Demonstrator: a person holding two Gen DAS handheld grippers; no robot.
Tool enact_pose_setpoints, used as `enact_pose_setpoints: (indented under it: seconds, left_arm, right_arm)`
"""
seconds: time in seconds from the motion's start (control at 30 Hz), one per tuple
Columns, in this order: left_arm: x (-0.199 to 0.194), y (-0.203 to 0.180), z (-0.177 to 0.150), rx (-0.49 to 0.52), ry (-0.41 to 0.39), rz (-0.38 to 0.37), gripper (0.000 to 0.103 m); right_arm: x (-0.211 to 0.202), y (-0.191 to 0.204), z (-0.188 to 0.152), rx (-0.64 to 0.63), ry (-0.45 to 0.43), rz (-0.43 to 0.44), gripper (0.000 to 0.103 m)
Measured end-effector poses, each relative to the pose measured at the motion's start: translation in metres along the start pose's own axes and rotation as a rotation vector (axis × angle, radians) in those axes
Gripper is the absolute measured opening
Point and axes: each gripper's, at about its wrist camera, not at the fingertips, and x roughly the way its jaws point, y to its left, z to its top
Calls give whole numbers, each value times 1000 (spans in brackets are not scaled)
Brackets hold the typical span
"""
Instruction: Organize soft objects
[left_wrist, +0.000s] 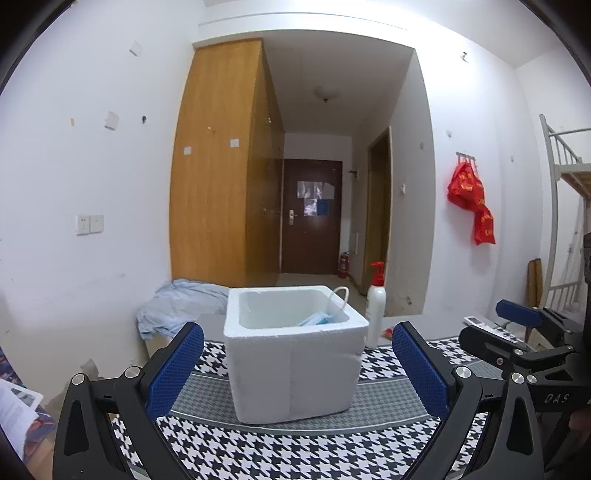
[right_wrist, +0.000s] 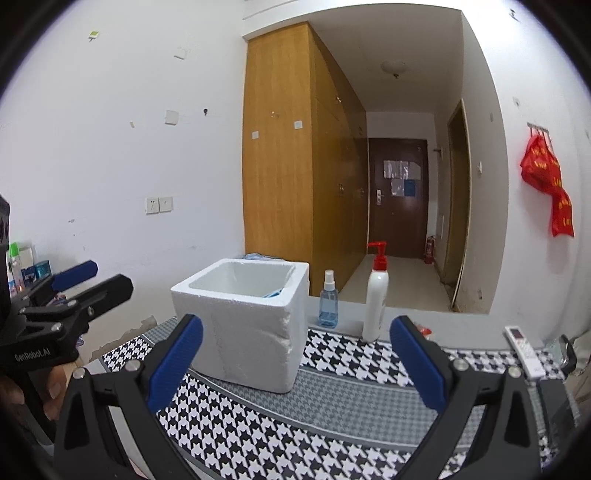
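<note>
A white foam box (left_wrist: 295, 369) (right_wrist: 243, 332) stands on the houndstooth mat (left_wrist: 295, 450) (right_wrist: 332, 398). Inside it lies a blue face mask (left_wrist: 317, 319) (right_wrist: 275, 292), with one white ear loop sticking up over the rim. A crumpled light blue cloth (left_wrist: 177, 306) (right_wrist: 255, 256) lies behind the box to the left. My left gripper (left_wrist: 297, 343) (right_wrist: 92, 280) is open in front of the box, holding nothing. My right gripper (right_wrist: 297, 332) (left_wrist: 480, 321) is also open and empty, to the right of the box.
A white pump bottle with a red top (left_wrist: 376, 306) (right_wrist: 376, 295) and a small blue spray bottle (right_wrist: 328, 301) stand right of the box. A white remote (right_wrist: 524, 350) lies at the mat's right edge. Papers (left_wrist: 18, 406) lie low on the left.
</note>
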Motion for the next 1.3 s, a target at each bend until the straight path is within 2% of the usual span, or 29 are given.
enact_pose_setpoints:
  seconds: [0.13,0.43,0.57,0.67,0.87,1.03,1.3]
  left_arm:
    - [-1,-4,-7,17,-11,6,102]
    - [8,-4,-28,25,42,13,102]
    - [8,0,-36,3,53,-8,102]
    - [5,0,-41,15,32,-4,102]
    - [6,3,-42,-9,19,6,102]
    - [10,-2,-44,19,37,16,102]
    - [12,1,-44,1,47,4,102]
  right_arm:
    - [0,0,-7,9,-6,0,103]
    - [-2,-8,-16,49,6,-43,103]
    - [-4,-9,-24,41,2,-66,103]
    - [-8,-11,-31,51,-6,-63,103]
    - [-11,-17,-35,80,-16,-95,103]
    - [-13,-15,-36,77,-14,-113,103]
    - [-10,-14,-37,73,-2,-91,103]
